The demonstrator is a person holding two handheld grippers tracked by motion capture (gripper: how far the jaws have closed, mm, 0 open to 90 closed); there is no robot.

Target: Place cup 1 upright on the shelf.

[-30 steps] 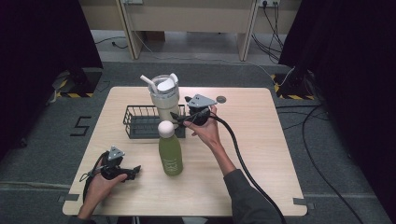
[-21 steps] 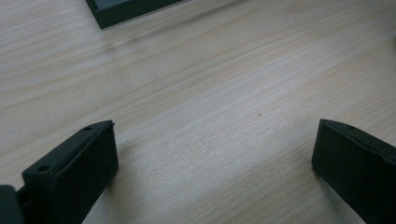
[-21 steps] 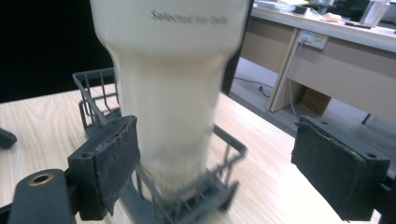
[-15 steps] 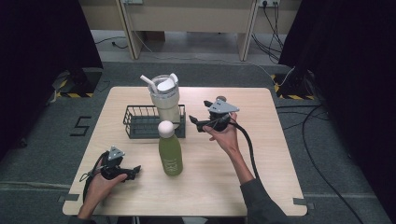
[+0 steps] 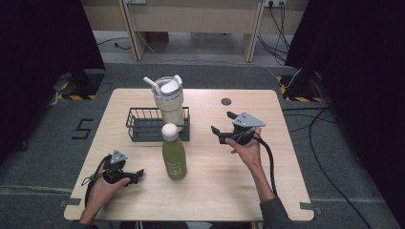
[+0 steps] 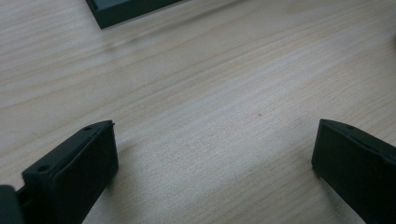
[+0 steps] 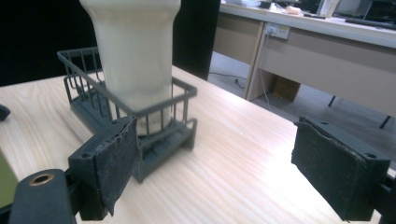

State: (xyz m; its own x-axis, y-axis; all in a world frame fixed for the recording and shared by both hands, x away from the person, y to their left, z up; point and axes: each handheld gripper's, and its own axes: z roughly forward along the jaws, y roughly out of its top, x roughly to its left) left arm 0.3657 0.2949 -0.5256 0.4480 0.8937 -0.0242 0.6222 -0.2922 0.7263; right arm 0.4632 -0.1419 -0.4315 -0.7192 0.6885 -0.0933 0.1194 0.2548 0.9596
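A green bottle (image 5: pixel 174 152) with a round white cap stands upright in the middle of the wooden table (image 5: pixel 286 191). Behind it, a cream tumbler (image 5: pixel 168 102) with a lid and straw stands in the right end of a black wire basket (image 5: pixel 143 125). My right gripper (image 5: pixel 222 122) is held to the right of the basket, pointing left at it, jaws open and empty. In the right gripper view the tumbler (image 7: pixel 133 51) and basket (image 7: pixel 180 93) lie ahead of the gripper (image 7: pixel 215 163). My left gripper (image 5: pixel 137 175) rests at the front left, open over bare wood (image 6: pixel 215 154).
A small dark round disc (image 5: pixel 226 101) lies near the table's far edge. The right gripper's cable (image 5: pixel 270 162) runs along the forearm to the front edge. Desks and cables stand beyond the table. A corner of the basket (image 6: pixel 126 9) lies ahead of the left gripper.
My right gripper has drawn away to the right from the bottle and basket, jaws still apart. The left hand and gripper stayed where they were.
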